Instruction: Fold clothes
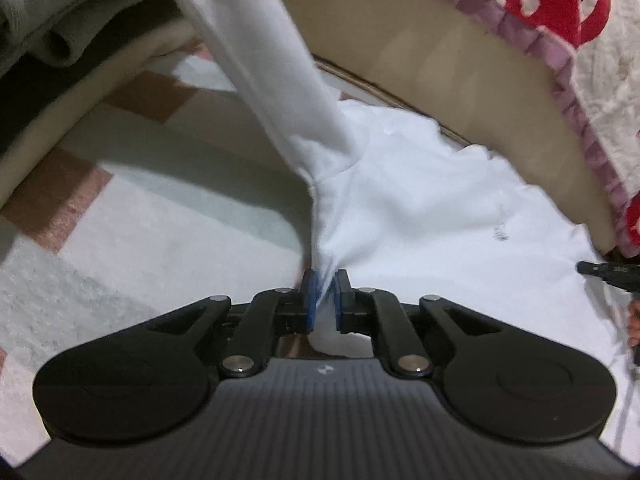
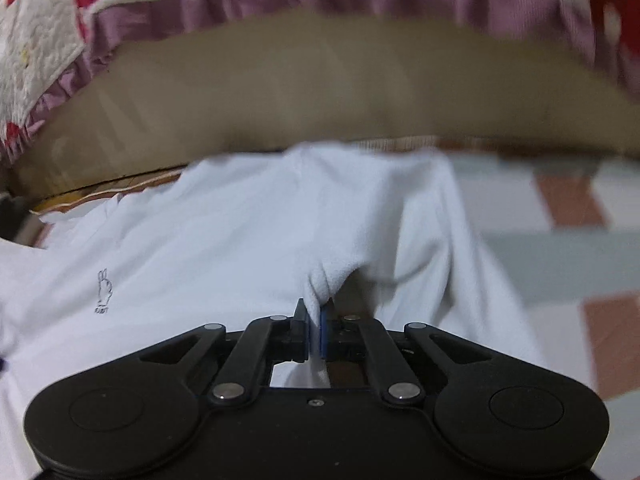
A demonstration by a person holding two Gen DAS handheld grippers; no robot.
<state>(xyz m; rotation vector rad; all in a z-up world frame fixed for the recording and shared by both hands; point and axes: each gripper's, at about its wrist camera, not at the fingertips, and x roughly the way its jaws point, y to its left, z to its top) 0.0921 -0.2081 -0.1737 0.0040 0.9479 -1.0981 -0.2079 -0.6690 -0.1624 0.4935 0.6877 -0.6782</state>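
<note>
Checked pink-and-white rug (image 2: pixel 568 216) below tan bed base (image 2: pixel 320 92), frilled quilt (image 1: pixel 592 92) overhanging

White shirt (image 1: pixel 420 184) soft matt cloth; left gripper (image 1: pixel 325 294) matt black plastic; rug (image 1: pixel 120 240) fuzzy.

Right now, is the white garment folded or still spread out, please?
Not folded: the white garment lies loosely spread and rumpled, pinched by both hand-held grippers.

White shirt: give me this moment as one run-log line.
left gripper: shut on white shirt | right gripper: shut on white shirt | shirt: partly lifted off rug | fold: not finished
</note>
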